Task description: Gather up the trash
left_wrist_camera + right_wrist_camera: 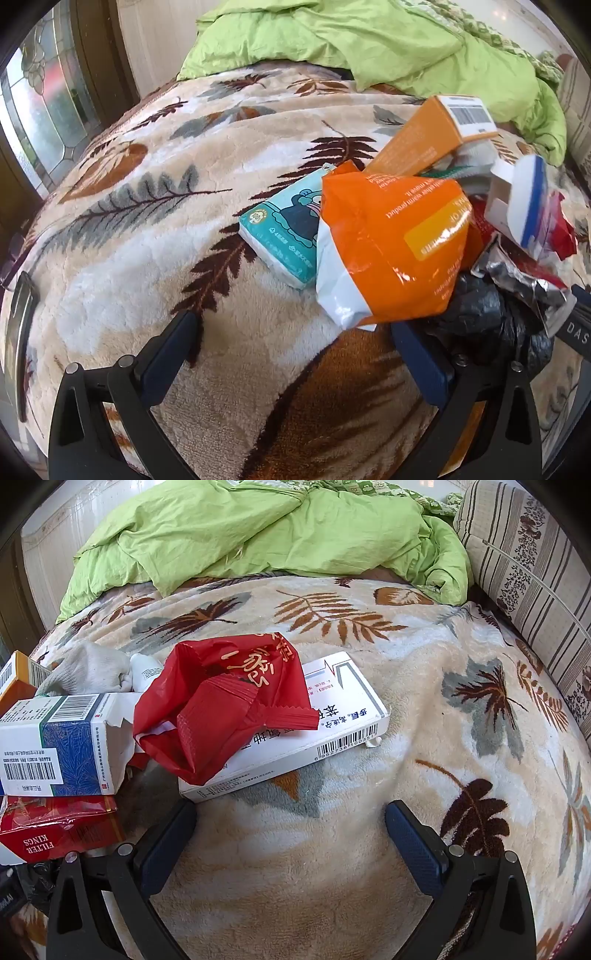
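Red wrapper (225, 705) lies just beyond the wide-open, empty right hand-held gripper (291, 830)

Blanket (424, 701) bare right of white box (295, 746); trash pile (424, 221) crowds left; duvet (258, 528) blocks far side.

Both wrist views angled down, close over blanket (122, 236), sharing trash.

left hand-held gripper (291, 328): black arms, silver pins | right hand-held gripper (291, 818): navy ribbed pads
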Motion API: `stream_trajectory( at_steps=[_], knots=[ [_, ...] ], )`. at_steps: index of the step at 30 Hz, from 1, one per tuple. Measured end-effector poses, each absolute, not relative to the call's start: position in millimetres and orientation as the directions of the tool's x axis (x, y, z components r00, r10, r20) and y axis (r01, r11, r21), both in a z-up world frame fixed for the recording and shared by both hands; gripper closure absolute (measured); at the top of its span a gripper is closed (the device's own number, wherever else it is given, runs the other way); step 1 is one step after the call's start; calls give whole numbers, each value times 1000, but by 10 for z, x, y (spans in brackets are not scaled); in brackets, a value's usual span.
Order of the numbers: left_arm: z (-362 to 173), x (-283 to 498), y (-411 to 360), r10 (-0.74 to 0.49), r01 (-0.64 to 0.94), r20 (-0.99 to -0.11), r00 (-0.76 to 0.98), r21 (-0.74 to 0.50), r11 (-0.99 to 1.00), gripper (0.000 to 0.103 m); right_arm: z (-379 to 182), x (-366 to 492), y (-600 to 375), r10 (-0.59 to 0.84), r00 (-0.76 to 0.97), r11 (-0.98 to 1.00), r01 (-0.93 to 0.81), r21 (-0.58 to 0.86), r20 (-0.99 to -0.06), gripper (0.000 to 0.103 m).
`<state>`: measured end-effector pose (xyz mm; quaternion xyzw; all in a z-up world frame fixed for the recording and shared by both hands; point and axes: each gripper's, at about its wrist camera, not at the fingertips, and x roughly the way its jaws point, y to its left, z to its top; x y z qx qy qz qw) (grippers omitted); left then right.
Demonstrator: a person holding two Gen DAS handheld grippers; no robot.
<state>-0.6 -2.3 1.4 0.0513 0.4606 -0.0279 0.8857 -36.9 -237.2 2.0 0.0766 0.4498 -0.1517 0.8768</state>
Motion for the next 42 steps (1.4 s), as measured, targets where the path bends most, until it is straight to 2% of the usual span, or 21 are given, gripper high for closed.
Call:
stream_trajectory(
  at_steps=[7,11,15,19,23,26,33,42],
  knots=[
    [182,-175,-24,-32,119,-838,545,40,992,0,37,-357,-2362,-207,539,942,335,-18,-816,1],
    [293,-269,28,-75,131,-833,548,-3,991,0,139,-467,-2470,-112,525,961,272,41,-844,1],
    [581,-627,81,-80,120,-771,631,-5,993,0,445,-877,-2480,-143,585,947,315,60,-799,1],
    [871,-1137,83,-91,147,-711,698,18,989,0,1037,-1580,-2402,-186,731,935,336,110,-657,1],
    [1177,-1723,125,-157,240,-657,737,38,970,0,1341,-2170,-2064,-114,799,966,228,122,-590,1],
    [1346,-2068,205,-167,250,-621,766,49,967,0,1426,-2546,-1892,-52,814,981,149,122,-579,1],
    [1492,-2517,216,-161,253,-546,822,97,963,0,1574,-3031,-1640,-232,809,972,215,-96,-540,1],
    [1563,-2641,295,-172,250,-530,831,79,965,0,1553,-3183,-1754,-267,793,960,271,-76,-547,1]
  ],
)
